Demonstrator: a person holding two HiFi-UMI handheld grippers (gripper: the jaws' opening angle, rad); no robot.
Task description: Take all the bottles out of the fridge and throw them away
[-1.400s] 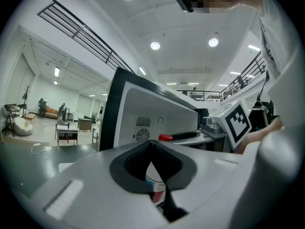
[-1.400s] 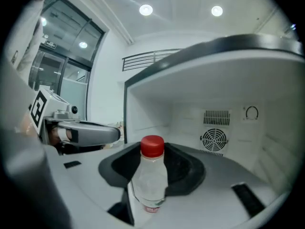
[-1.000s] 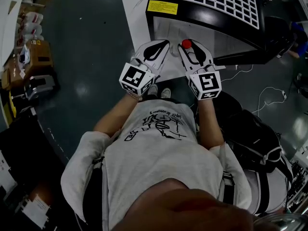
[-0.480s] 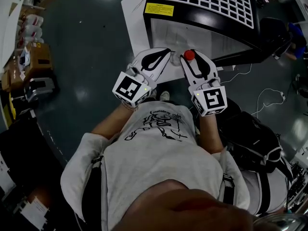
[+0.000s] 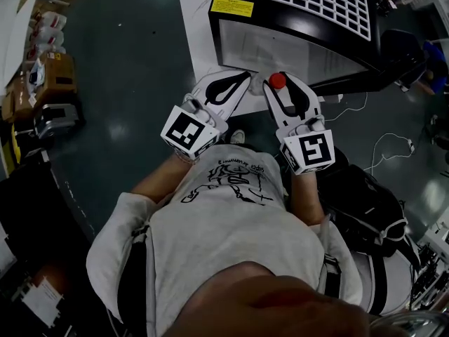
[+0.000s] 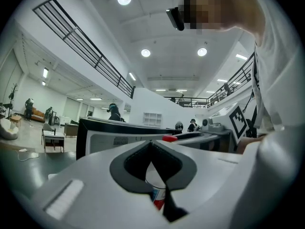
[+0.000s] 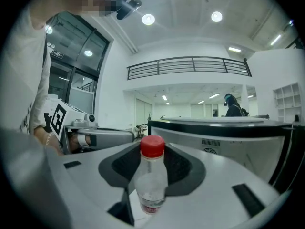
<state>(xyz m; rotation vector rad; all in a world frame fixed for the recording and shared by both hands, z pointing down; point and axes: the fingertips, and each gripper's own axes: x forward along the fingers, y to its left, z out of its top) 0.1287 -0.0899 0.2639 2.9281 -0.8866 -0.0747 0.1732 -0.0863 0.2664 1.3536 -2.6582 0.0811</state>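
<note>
A clear plastic bottle (image 7: 151, 180) with a red cap (image 5: 278, 81) stands upright between the jaws of my right gripper (image 5: 279, 77), which is shut on its body. In the right gripper view the cap (image 7: 152, 147) rises above the dark pads. My left gripper (image 5: 240, 76) is beside it, tips together, with only a dark hollow between its pads. In the left gripper view (image 6: 151, 144) a sliver of something white with red and blue print shows low in the gap; I cannot tell what it is. The black fridge (image 5: 295, 20) with a white grid top stands just ahead.
A white sheet (image 5: 200, 27) lies on the dark floor under the fridge's left side. Black bags (image 5: 365, 195) sit at my right, with a white cable (image 5: 382, 142) beyond them. Boxes and clutter (image 5: 49, 69) line the left edge. People stand far off in the hall.
Both grippers have drawn back from the fridge toward my body, the left one more to the left. The bottle stays in the right gripper.
</note>
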